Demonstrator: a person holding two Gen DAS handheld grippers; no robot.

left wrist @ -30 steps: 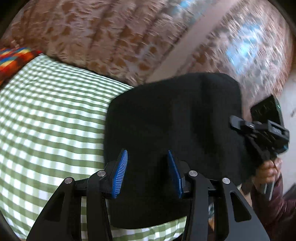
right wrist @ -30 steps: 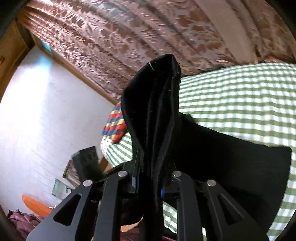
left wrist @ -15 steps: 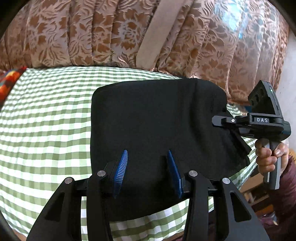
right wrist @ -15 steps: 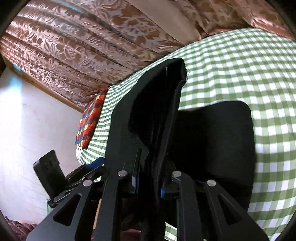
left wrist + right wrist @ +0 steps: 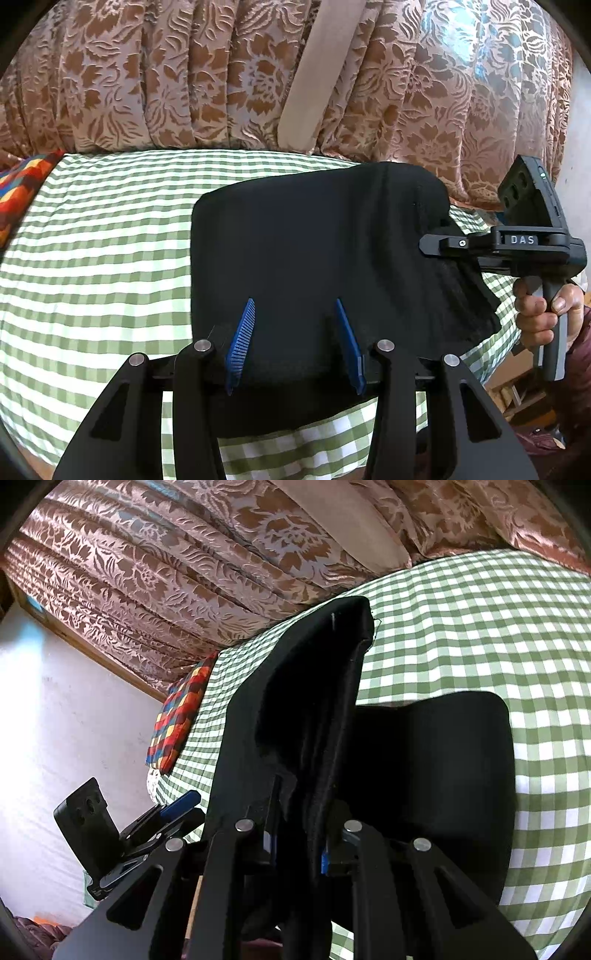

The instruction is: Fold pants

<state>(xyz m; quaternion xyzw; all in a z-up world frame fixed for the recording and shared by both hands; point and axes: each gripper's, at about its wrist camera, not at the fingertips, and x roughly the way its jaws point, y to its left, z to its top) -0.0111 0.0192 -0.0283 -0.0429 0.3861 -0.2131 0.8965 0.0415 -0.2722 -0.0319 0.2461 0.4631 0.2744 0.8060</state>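
We see the black pants (image 5: 314, 251) lying folded on a green-and-white checked bed (image 5: 103, 258), close to its near right edge, with one end lifted off the cover. Our left gripper (image 5: 295, 332) hangs over the near part of the pants with its blue pads (image 5: 242, 339) spread apart; cloth shows in the gap between them, but neither pad seems to press on it, though from this angle we cannot be sure whether the tips touch the fabric below. To the right, our right gripper (image 5: 436, 245) reaches in at the pants' right end, a hand (image 5: 543, 310) wrapped around its handle. In the right wrist view that gripper (image 5: 299, 845) has its fingers nearly together, pinching a thick fold of the pants (image 5: 424, 775), which rises from the jaws as a dark upright ridge and leans away toward the far side of the bed (image 5: 480, 627). The rest of the pants lies flat to the right of the ridge. The left gripper (image 5: 177, 805) shows at the left of that view, just beside the pants' near edge. A bright patchwork pillow (image 5: 177, 720) sits at the far left corner of the bed, well apart from the pants. A brown floral curtain (image 5: 184, 74) hangs behind the bed along its far side.
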